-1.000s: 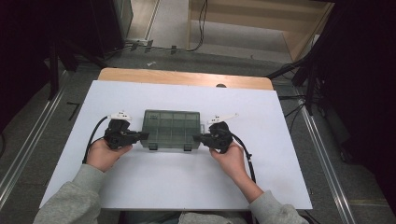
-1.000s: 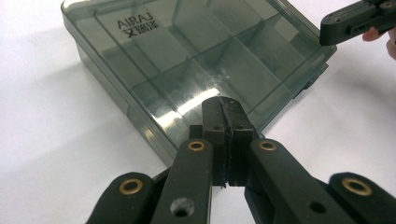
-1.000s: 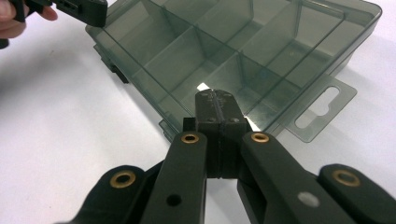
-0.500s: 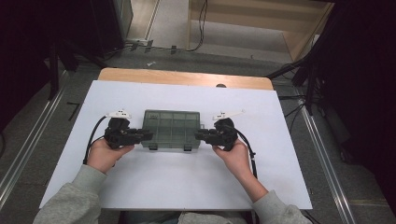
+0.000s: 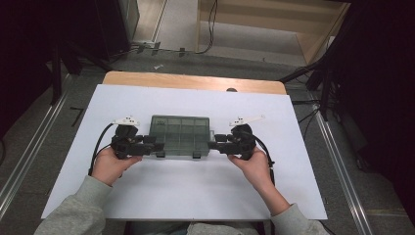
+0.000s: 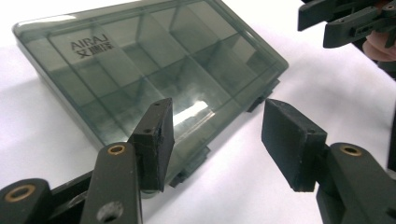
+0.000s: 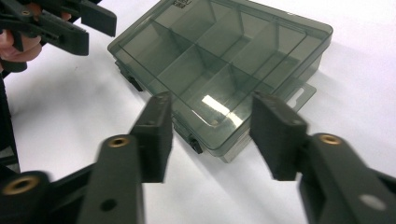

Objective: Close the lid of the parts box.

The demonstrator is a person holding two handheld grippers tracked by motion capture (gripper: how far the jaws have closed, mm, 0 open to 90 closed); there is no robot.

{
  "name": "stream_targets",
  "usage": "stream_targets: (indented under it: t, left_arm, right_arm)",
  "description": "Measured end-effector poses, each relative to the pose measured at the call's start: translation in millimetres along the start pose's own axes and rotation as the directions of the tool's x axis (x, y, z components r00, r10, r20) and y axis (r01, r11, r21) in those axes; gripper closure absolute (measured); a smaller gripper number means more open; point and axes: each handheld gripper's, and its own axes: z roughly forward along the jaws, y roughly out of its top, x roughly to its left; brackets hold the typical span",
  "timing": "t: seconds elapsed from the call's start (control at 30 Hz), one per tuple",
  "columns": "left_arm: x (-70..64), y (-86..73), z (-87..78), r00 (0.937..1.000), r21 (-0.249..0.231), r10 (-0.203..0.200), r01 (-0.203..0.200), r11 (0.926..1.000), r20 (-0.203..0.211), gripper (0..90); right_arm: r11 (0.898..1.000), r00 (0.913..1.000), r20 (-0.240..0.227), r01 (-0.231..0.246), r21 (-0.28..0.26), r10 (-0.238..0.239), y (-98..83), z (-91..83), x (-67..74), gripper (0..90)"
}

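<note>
Closed smoky plastic box [image 5: 180, 136] lies mid white board [image 5: 195, 196]. Your left gripper [image 5: 152, 146] & right gripper [image 5: 214, 145] flank its ends, jaws just opened partway, holding nothing. Wood table edge [image 5: 195, 81] sits behind; nothing blocks it.

"AIRAJ" with Chinese characters beneath, on box lid [image 6: 140, 70]

**Setting: lab recording bay**

White sheet [image 5: 195, 196] covers a wooden desk [image 5: 195, 81]. Metal rails [image 5: 29, 147] run along the grey floor [image 5: 63, 98] past both side edges. Loose cables [image 5: 211, 24] trail beyond the far edge; dark stands [image 5: 58, 63], plywood frame [image 5: 313, 29].
</note>
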Motion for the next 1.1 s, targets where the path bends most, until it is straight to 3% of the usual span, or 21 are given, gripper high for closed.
stream_targets:
  t: [0.2, 0.33, 0.53, 0.73, 1.1]
  left_arm:
    - [-5.0, -2.3, -1.1, 0.9999, -0.014, 0.01, -0.01, 0.9999, 0.007, 36.4]
    - [-6.4, -4.2, -2.8, 0.9999, -0.013, 0.005, -0.005, 0.9999, 0.016, 35.5]
    - [-8.7, -7.8, -5.5, 0.9988, -0.032, 0.013, -0.011, 0.9994, 0.046, 27.2]
    - [-11.7, -17.6, -6.3, 0.9986, -0.049, 0.052, -0.052, 0.9974, -0.003, 27.1]
    - [-14.6, -30.9, -11.3, 0.9979, -0.075, 0.062, -0.063, 0.9952, -0.02, 27.2]
  right_arm:
    - [1.0, 1.0, -0.004, -0.001, -0.007, 0.001, -4.9, -4.0, 1.2, 35.0]
    - [1.0, 1.0, -0.007, 0.003, -0.014, -0.003, -7.9, -7.2, 2.2, 33.0]
    - [1.0, 0.9999, -0.014, 0.009, -0.013, -0.009, -14.1, -9.8, 3.7, 29.7]
    - [1.0, 0.9999, -0.014, 0.008, -0.028, -0.009, -21.3, -11.6, 5.3, 24.7]
    - [0.999, 0.9991, -0.032, 0.027, -0.036, -0.028, -34.0, -17.3, 5.7, 23.7]
